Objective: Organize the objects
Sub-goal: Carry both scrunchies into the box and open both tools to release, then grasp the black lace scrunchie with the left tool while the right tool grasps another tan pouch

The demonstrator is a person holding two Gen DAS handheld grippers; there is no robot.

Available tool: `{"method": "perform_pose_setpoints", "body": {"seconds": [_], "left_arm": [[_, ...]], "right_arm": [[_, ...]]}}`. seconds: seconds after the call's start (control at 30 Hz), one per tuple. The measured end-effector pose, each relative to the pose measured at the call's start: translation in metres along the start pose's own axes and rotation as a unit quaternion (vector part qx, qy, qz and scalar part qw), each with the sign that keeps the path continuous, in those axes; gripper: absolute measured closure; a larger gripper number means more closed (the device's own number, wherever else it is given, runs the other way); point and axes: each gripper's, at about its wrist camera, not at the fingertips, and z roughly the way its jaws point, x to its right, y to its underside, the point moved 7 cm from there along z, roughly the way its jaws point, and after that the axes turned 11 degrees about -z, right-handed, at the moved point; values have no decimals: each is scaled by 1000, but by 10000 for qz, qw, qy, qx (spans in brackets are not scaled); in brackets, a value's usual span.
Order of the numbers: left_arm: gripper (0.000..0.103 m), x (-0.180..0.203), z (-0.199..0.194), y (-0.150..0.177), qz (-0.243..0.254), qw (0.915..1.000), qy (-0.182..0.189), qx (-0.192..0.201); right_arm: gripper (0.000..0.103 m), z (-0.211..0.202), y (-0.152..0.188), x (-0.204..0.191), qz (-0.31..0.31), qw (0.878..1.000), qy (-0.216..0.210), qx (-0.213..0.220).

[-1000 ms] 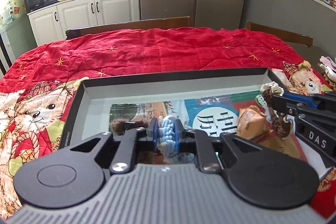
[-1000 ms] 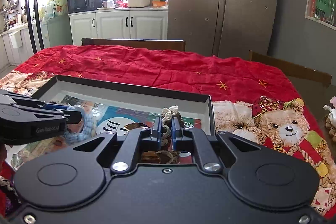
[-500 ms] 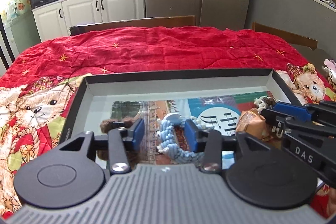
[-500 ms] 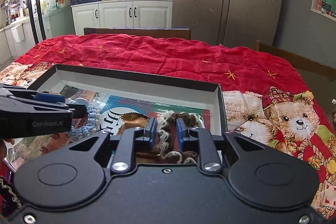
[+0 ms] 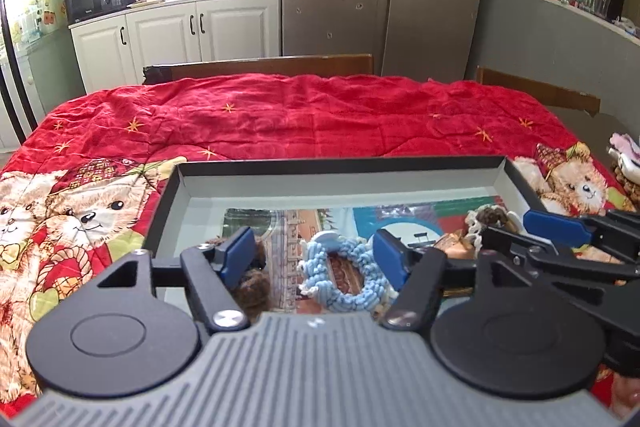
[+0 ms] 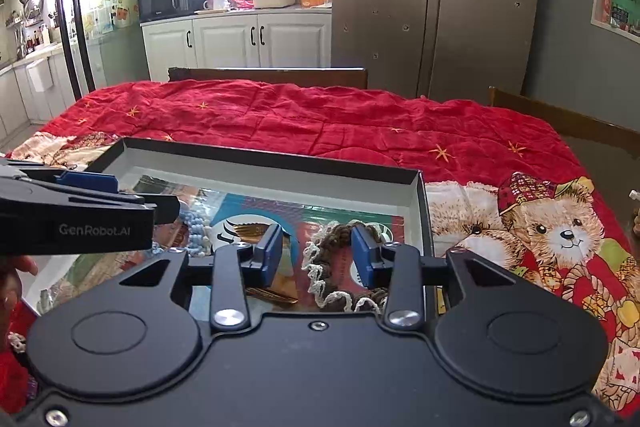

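A shallow black box (image 5: 340,163) with a picture-printed floor lies on the red quilt. My left gripper (image 5: 316,257) is open above it; a light blue braided scrunchie (image 5: 344,275) lies loose in the box between its pads. A brown fuzzy scrunchie (image 5: 252,287) lies by the left pad. My right gripper (image 6: 316,251) is open over the box (image 6: 280,165); a brown scrunchie with cream lace trim (image 6: 336,267) lies loose between its pads. A gold-brown hair clip (image 6: 272,293) lies to its left. The blue scrunchie (image 6: 196,231) shows partly behind the left gripper.
The red bear-print quilt (image 5: 320,115) covers the table. Wooden chair backs (image 5: 260,65) stand at the far edge. More small items (image 5: 624,163) lie at the table's right edge. White cabinets and a fridge stand behind.
Both grippers opened. The blue scrunchie dropped from the left gripper and the brown lace scrunchie from the right; both now lie in the box. Both grippers drew back a little.
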Motion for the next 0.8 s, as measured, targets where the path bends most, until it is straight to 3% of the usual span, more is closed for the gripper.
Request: {"method": "perform_pose_setpoints", "body": {"seconds": [0.43,0.8], "left_arm": [[16,-11,-54,-2,-27,9993,66,354],[15,-35,-107,30,117,9988,187,442]], "right_arm": [[67,-45,7,-8,-70,10000,-46,-3],[67,-114,34,-39,-246,9981,-554,76]]}}
